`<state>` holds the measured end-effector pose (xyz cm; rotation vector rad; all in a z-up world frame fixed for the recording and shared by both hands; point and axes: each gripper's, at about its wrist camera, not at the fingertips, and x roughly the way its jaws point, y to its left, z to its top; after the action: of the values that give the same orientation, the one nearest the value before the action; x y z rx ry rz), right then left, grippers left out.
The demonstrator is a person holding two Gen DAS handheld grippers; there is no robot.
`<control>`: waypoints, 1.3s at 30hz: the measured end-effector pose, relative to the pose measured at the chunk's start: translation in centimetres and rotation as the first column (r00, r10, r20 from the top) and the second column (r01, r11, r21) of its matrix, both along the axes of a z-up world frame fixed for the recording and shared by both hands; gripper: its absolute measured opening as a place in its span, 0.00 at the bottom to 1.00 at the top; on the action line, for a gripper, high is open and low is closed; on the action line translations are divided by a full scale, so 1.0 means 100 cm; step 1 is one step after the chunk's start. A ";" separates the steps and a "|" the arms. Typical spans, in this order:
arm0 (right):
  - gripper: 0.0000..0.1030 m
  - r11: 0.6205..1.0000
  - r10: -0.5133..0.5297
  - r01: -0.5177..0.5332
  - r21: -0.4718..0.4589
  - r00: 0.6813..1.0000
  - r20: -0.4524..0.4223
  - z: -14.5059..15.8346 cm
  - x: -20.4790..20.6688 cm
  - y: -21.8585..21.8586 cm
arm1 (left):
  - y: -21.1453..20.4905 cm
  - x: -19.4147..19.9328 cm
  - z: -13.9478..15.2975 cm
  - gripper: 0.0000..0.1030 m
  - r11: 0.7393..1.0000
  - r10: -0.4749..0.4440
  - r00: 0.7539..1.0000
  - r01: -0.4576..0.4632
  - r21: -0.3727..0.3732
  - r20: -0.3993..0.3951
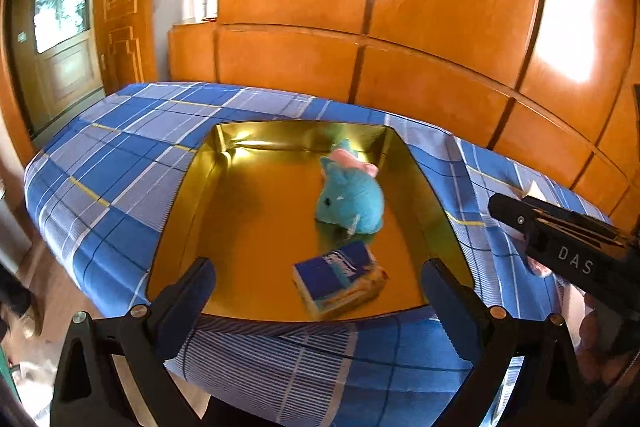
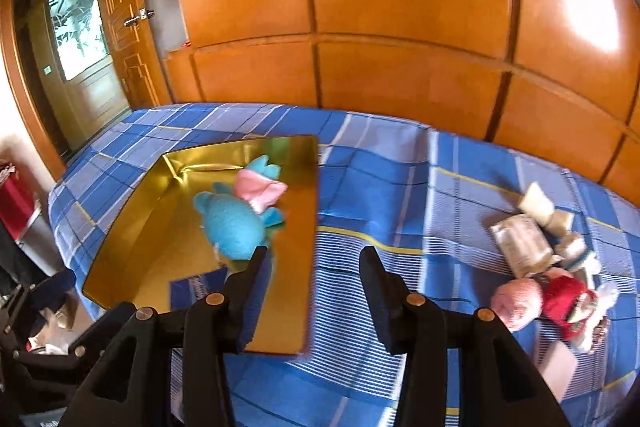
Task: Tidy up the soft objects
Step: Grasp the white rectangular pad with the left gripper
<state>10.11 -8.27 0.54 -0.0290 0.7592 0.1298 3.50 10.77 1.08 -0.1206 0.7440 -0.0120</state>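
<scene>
My left jaws (image 1: pixel 318 291) stand wide apart with nothing between the pads, hovering over the near rim of the gold tray (image 1: pixel 192 195). Inside that tray, just past my fingertips at about 12 o'clock, a blue tissue pack (image 1: pixel 340 277) lies flat near the tray's near edge; beyond it, still toward 12 o'clock, the turquoise plush toy (image 1: pixel 352 203) rests on the tray floor with a pink piece (image 1: pixel 354 159) on its far side, touching it. At 3 o'clock in the left wrist view my other tool enters as a black bar. My right jaws (image 2: pixel 316 291) are parted and hold nothing; their left finger (image 2: pixel 250 301) overlaps the tray's right wall in the right wrist view, and their right finger hangs above bare cloth. The same plush toy sits at 11 o'clock from these jaws, in the tray. At 3 o'clock, well apart from the tray, a loose cluster of soft things lies on the cloth: a pink-and-red plush doll (image 2: pixel 548 303) nearest, a clear-wrapped pack (image 2: pixel 520 245) just behind it, and pale small packets (image 2: pixel 538 205) at the far end, touching one another. All rests on a surface covered by a blue plaid cloth (image 2: pixel 380 195); whether this is a bed or a table I cannot tell. Orange wooden cabinet doors (image 2: pixel 400 7) fill the background at 12 o'clock, and a glazed door (image 2: pixel 80 39) stands at 10 o'clock.
</scene>
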 end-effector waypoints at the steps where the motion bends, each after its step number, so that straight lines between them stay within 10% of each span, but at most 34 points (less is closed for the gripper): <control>1: 0.45 1.000 -0.007 0.007 -0.005 1.000 0.006 0.001 -0.003 -0.004 | -0.003 0.000 0.000 1.00 1.000 -0.009 1.000 0.009 0.003 -0.002; 15: 0.47 0.976 -0.217 0.217 0.000 0.975 0.057 0.018 -0.041 -0.111 | -0.065 0.003 0.016 1.00 0.974 -0.221 0.975 0.221 0.042 0.003; 21: 0.56 0.899 -0.437 0.434 0.060 0.897 0.060 0.030 -0.069 -0.206 | -0.117 0.012 0.008 1.00 0.923 -0.371 0.927 0.375 0.092 -0.056; 28: 0.57 0.735 -0.641 0.635 0.237 0.765 -0.061 0.005 -0.100 -0.301 | -0.197 0.017 -0.004 1.00 0.807 -0.587 0.802 0.591 0.008 -0.112; 33: 0.59 0.598 -0.665 0.645 0.475 0.731 -0.155 -0.019 -0.121 -0.336 | -0.263 0.018 -0.017 0.93 0.704 -0.701 0.693 0.710 -0.006 -0.168; 39: 0.62 0.541 -0.668 0.609 0.580 0.730 -0.144 -0.027 -0.132 -0.347 | -0.325 0.012 -0.038 0.88 0.594 -0.788 0.574 0.804 -0.032 -0.221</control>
<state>-3.10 -42.92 -2.15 0.8567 0.5596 -0.3521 4.70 -21.75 -2.72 0.3101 0.9656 -0.8696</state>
